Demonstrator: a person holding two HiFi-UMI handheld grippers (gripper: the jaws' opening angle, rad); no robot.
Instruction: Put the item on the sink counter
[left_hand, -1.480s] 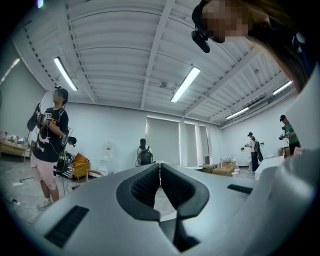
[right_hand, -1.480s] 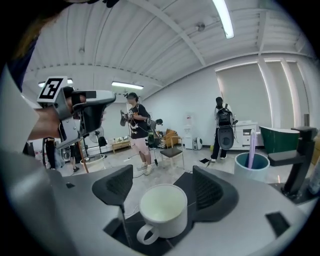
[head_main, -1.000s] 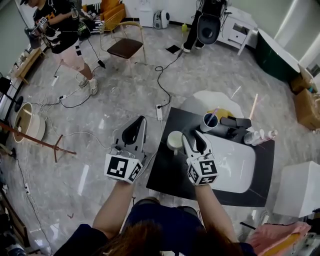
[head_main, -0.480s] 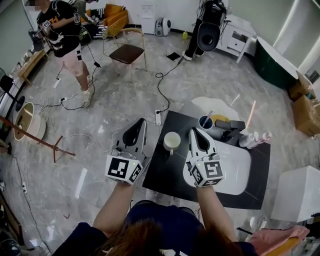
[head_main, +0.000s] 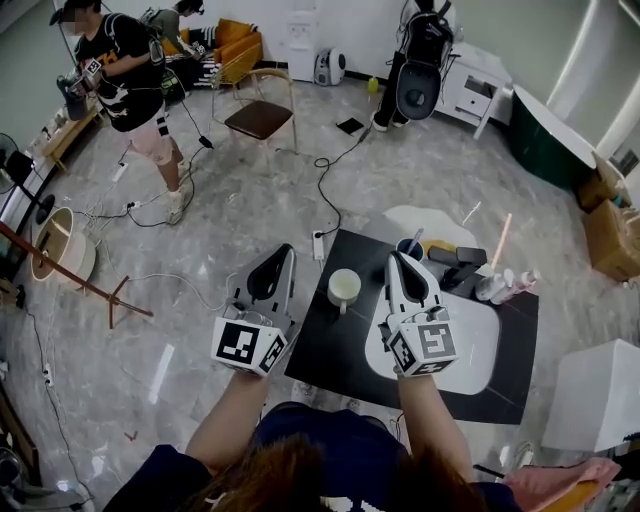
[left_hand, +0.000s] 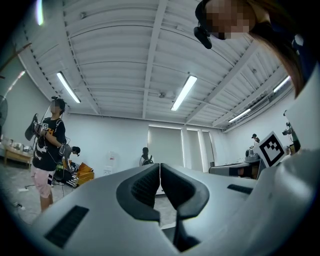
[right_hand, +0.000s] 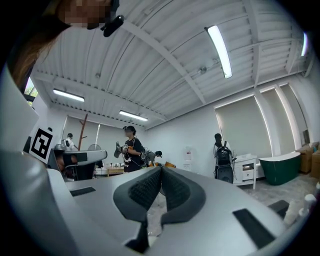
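Far left, background: a person (head_main: 118, 70) stands with their own rig, well apart from the job; not relevant.

Left gripper (head_main: 283, 252): held over the floor (head_main: 200, 230), just off the left edge of the black table (head_main: 330, 350); its fingers (left_hand: 145, 187) are pressed together with nothing between them; it points out across the room, not at any item.

Cream cup (head_main: 344, 288): this is the task's thing as far as I can judge; it stands upright on the left part of the table, between the two grippers, touched by neither; it looks stable and sits in from the edge.

Right gripper (head_main: 393, 258): just right of the cup, held above the table where it meets the white basin (head_main: 475, 335); fingers closed flat on each other, empty; its own view shows only the room beyond the tips.

Further right: blue cup (head_main: 410, 246) with a stick-like thing in it at the back of the table; bottles (head_main: 497, 287) beside the basin; none of it disturbed as far as I can see.

Status, my read: placement looks done; the cup is on the table and released; both grippers are empty; nothing obvious is left except keeping clear of the cup; the only risk I see is the right gripper clipping it sideways, since it sits close.
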